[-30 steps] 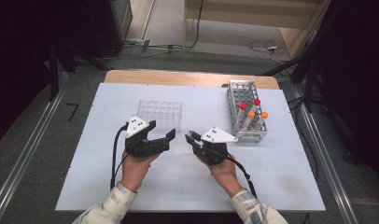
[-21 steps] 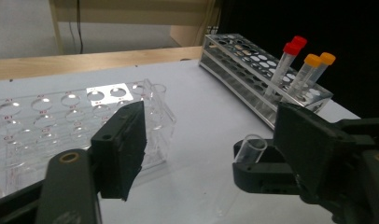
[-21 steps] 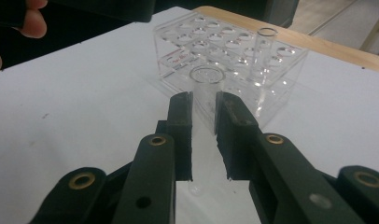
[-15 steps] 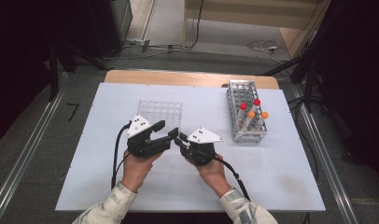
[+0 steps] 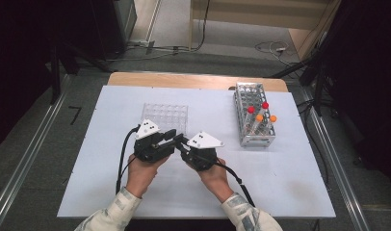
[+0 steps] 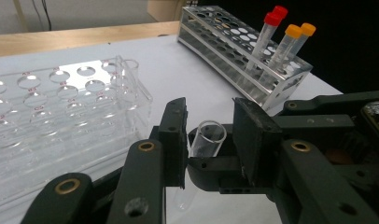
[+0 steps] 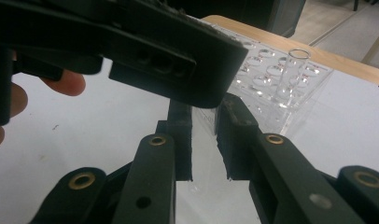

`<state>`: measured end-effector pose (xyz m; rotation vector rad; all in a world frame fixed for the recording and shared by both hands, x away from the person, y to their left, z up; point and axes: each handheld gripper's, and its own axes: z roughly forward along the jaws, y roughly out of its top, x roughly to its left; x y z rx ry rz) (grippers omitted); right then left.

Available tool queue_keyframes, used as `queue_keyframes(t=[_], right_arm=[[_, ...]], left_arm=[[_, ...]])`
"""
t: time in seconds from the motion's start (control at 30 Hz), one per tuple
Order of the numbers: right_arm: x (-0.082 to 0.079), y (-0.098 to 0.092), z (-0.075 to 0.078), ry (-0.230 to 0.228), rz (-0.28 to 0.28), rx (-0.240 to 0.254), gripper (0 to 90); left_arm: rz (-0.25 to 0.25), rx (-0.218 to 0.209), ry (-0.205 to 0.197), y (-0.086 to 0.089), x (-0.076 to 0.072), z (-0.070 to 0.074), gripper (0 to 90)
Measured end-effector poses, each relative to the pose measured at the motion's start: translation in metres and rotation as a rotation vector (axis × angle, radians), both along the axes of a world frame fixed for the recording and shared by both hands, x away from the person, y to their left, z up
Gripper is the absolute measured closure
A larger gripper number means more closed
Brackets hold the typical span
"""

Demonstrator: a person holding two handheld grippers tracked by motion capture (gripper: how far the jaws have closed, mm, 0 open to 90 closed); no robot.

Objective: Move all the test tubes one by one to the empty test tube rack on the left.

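Here, the lower end of the clear tube (image 6: 204, 151) is hiding behind the jaws, its outline faint against the white counter (image 5: 111, 183). The right gripper (image 5: 183, 141) is clamping the tube near its open mouth. The left gripper (image 5: 173, 135) is closing around the same tube, which sits between its jaws with gaps still showing beside the pads. The tube's long axis is standing tilted, mouth upward. Beyond the grippers, a clear well rack (image 5: 165, 115) and a metal tube rack (image 5: 251, 137) are resting; grey floor is surrounding the counter.
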<state>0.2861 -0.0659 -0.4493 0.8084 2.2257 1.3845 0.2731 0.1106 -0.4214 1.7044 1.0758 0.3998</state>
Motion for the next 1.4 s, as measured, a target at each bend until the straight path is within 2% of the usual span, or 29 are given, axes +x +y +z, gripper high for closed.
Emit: queue_keyframes(t=[0.2, 0.3, 0.6, 0.63, 0.77, 0.8, 0.83, 1.03, 1.2, 1.27, 1.4], right_arm=[[0.0, 0.0, -0.001, 0.001, -0.006, -0.004, 73.2], [0.0, 0.002, -0.002, -0.004, -0.009, -0.003, 73.2], [0.0, 0.001, -0.001, -0.002, -0.002, -0.01, 72.3], [0.0, 0.0, 0.0, 0.011, 0.001, -0.007, 70.3], [0.004, -0.004, 0.001, 0.059, 0.019, 0.002, 52.7], [0.005, -0.007, 0.003, 0.083, 0.027, 0.013, 50.8], [0.005, -0.009, 0.004, 0.088, 0.034, 0.021, 49.3], [0.004, -0.032, 0.013, 0.087, 0.028, 0.018, 42.5], [0.004, -0.056, 0.015, 0.082, -0.013, 0.005, 38.0], [0.005, -0.07, 0.015, 0.107, -0.035, 0.009, 35.4], [0.004, -0.093, 0.014, 0.114, -0.077, 0.008, 34.6]], left_arm=[[-0.001, -0.007, 0.028, 0.001, 0.003, -0.003, 68.6], [-0.007, -0.003, 0.028, 0.0, 0.003, -0.004, 72.9], [-0.001, 0.02, 0.007, -0.001, 0.002, -0.003, 76.8], [-0.001, 0.017, 0.006, 0.0, 0.002, -0.004, 76.9], [0.009, 0.006, 0.001, 0.002, 0.002, -0.002, 77.0], [0.011, 0.004, 0.0, 0.002, 0.002, -0.002, 77.0], [0.012, 0.002, -0.002, 0.002, 0.003, -0.002, 77.0], [0.011, -0.007, -0.008, 0.003, 0.005, 0.002, 77.0], [0.014, -0.026, -0.011, 0.006, 0.007, 0.007, 77.0], [0.011, -0.024, -0.011, 0.007, 0.009, 0.009, 77.1], [0.019, -0.03, -0.012, 0.01, 0.013, 0.015, 77.1]])
